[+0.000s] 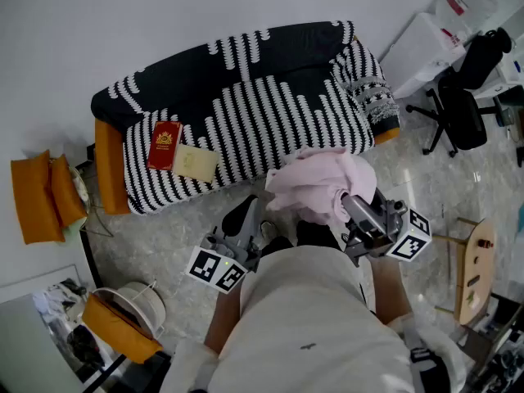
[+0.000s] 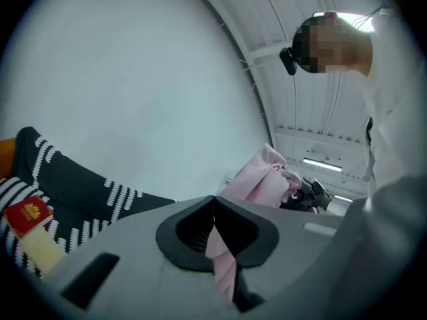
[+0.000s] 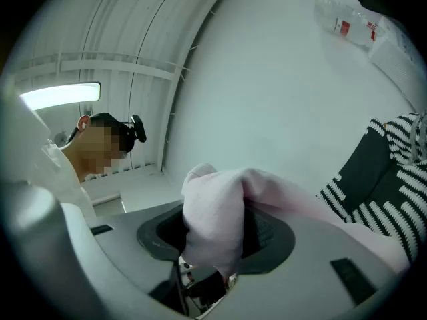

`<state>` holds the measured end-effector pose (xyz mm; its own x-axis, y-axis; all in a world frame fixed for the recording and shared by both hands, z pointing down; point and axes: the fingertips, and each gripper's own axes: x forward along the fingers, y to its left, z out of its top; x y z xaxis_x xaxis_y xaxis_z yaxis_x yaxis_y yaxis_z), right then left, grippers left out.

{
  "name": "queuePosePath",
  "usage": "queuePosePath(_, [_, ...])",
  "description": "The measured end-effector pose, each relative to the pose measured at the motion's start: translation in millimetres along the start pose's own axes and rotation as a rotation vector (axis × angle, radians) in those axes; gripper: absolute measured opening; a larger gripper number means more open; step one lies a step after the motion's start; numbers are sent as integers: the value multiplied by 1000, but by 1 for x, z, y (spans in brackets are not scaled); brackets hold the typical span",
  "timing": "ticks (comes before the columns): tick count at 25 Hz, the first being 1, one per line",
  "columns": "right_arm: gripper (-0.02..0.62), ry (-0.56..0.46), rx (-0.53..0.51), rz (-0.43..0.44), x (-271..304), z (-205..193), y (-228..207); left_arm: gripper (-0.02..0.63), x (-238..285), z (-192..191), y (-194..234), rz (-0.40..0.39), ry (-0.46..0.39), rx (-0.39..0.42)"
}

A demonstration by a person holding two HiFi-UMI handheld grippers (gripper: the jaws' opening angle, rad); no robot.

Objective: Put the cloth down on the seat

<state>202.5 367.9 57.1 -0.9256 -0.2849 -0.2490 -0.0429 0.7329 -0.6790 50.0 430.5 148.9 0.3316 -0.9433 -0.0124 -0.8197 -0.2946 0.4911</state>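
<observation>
The person is standing in front of the sofa (image 1: 246, 72), holding the pink cloth (image 1: 315, 182) up in the air just off the front edge of the seat (image 1: 278, 125). The right gripper (image 3: 217, 227) is pinching a thick bunch of it, jaws partly apart around the fabric. The left gripper (image 2: 215, 212) is pressing its jaws together on a thin fold of the same cloth. A red book (image 1: 164, 145) and a pale booklet (image 1: 195, 162) are lying on the seat's left end, well apart from the cloth

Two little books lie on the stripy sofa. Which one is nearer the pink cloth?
The pale yellow book, not the red book beside it: it lies on the side toward the pink cloth.
</observation>
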Motion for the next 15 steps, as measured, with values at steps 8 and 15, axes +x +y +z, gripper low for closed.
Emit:
queuePosePath(8, [187, 15, 51, -6, -27, -36, 27, 12, -10, -16, -15, -37, 43, 11])
queuePosePath(15, [187, 17, 45, -14, -27, -47, 30, 12, -21, -21, -16, -38, 57, 20])
